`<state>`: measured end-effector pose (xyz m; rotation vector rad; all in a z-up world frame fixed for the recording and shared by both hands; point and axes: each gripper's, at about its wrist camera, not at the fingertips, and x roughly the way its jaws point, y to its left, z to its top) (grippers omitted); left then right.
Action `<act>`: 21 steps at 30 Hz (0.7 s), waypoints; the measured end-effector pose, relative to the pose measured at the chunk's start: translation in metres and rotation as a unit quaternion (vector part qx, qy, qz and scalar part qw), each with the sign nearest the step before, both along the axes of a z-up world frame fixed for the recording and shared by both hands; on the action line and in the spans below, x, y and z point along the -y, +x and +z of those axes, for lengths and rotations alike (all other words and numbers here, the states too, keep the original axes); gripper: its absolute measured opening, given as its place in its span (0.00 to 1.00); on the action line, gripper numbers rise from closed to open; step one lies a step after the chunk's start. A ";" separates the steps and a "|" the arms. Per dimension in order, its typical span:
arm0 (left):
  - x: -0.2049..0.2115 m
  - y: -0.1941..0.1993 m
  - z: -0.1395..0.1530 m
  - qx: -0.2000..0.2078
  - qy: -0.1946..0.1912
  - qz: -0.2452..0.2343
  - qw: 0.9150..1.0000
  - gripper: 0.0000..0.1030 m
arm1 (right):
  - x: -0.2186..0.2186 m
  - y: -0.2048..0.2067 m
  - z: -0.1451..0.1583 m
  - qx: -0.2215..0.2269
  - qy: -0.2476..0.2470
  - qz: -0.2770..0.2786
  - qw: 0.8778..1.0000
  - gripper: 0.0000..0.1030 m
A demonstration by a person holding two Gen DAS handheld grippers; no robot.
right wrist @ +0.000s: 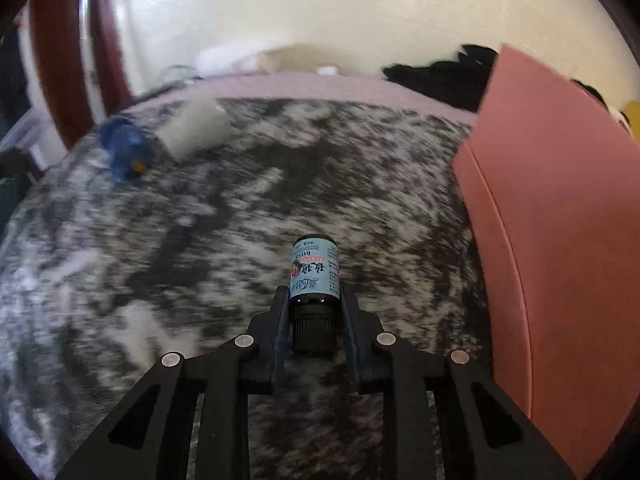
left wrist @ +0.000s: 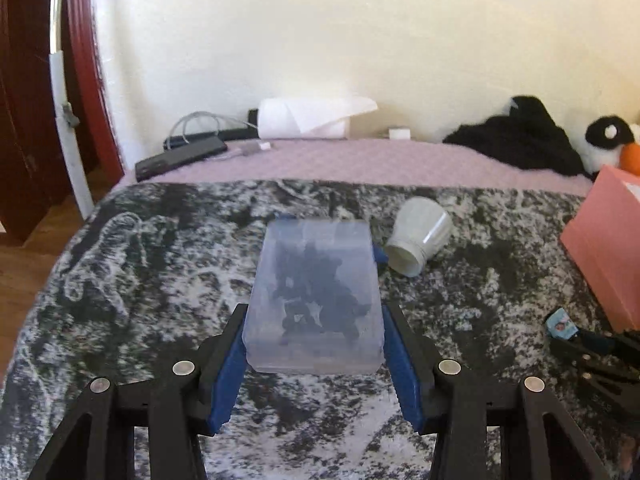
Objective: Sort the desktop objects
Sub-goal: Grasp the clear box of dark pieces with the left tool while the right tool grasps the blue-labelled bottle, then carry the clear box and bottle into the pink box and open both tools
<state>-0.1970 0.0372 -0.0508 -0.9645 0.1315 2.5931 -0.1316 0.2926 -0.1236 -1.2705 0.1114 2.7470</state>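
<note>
My left gripper is shut on a clear plastic box with dark small parts inside, held over the black-and-white blanket. My right gripper is shut on a small dark bottle with a light blue label, cap toward the camera; it also shows at the right edge of the left wrist view. A white plastic cup lies on its side just right of the box; it appears blurred in the right wrist view.
A pink box stands at the right, close beside the right gripper. Farther back on the pink sheet lie a paper roll, a dark flat device, cables, black cloth and a penguin toy.
</note>
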 end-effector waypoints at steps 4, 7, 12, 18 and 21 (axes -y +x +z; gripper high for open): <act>-0.008 0.011 0.018 -0.019 -0.002 -0.008 1.000 0.52 | 0.005 0.022 0.039 -0.051 -0.013 0.012 0.999 0.25; -0.025 0.026 0.035 -0.039 -0.007 -0.029 0.999 0.52 | 0.003 0.046 0.079 -0.100 -0.031 0.006 0.995 0.25; -0.064 0.057 0.063 -0.074 -0.018 -0.070 0.995 0.52 | -0.021 0.103 0.144 -0.182 -0.049 -0.040 0.981 0.25; -0.134 0.115 0.098 -0.117 -0.001 -0.158 0.980 0.52 | -0.071 0.164 0.195 -0.253 -0.041 -0.120 0.959 0.25; -0.175 0.146 0.110 -0.130 0.014 -0.210 0.969 0.52 | -0.104 0.190 0.206 -0.273 -0.057 -0.159 0.947 0.25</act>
